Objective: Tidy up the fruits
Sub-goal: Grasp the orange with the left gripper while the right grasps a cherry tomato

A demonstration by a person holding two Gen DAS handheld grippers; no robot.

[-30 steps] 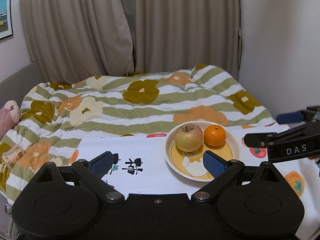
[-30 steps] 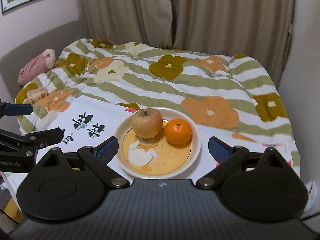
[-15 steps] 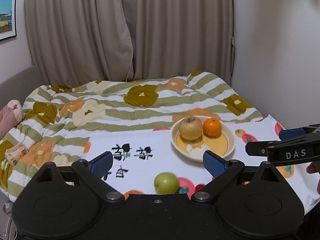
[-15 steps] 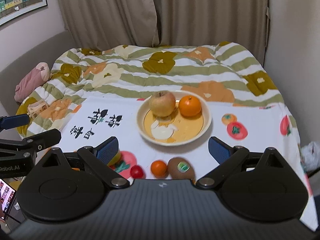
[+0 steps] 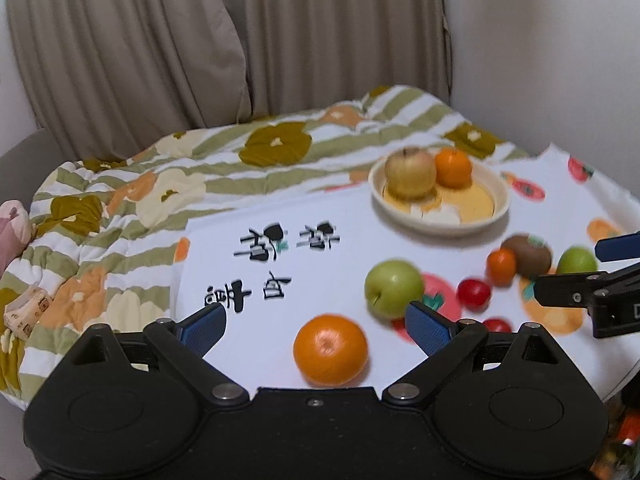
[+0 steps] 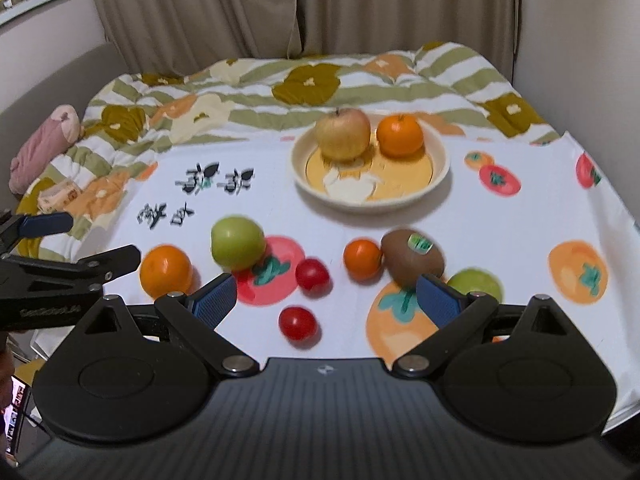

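A cream plate (image 6: 438, 168) at the back of the white cloth holds a yellow apple (image 6: 342, 133) and an orange (image 6: 400, 136). On the cloth in front lie a green apple (image 6: 237, 243), a large orange (image 6: 165, 270), a small orange (image 6: 362, 259), a kiwi (image 6: 412, 257), two red tomatoes (image 6: 312, 274) (image 6: 297, 323) and a second green apple (image 6: 476, 283). My left gripper (image 5: 316, 326) is open and empty just above the large orange (image 5: 330, 349). My right gripper (image 6: 326, 301) is open and empty over the tomatoes.
The cloth (image 6: 532, 216) with printed fruit covers a small table in front of a striped floral quilt (image 6: 248, 96). Curtains (image 6: 304, 4) hang behind. A pink soft toy (image 6: 44, 144) lies at the left. A wall (image 6: 580, 40) stands close on the right.
Both grippers have pulled back and tilted down from the plate. The loose fruits on the front of the cloth have come into view. Both stay open.
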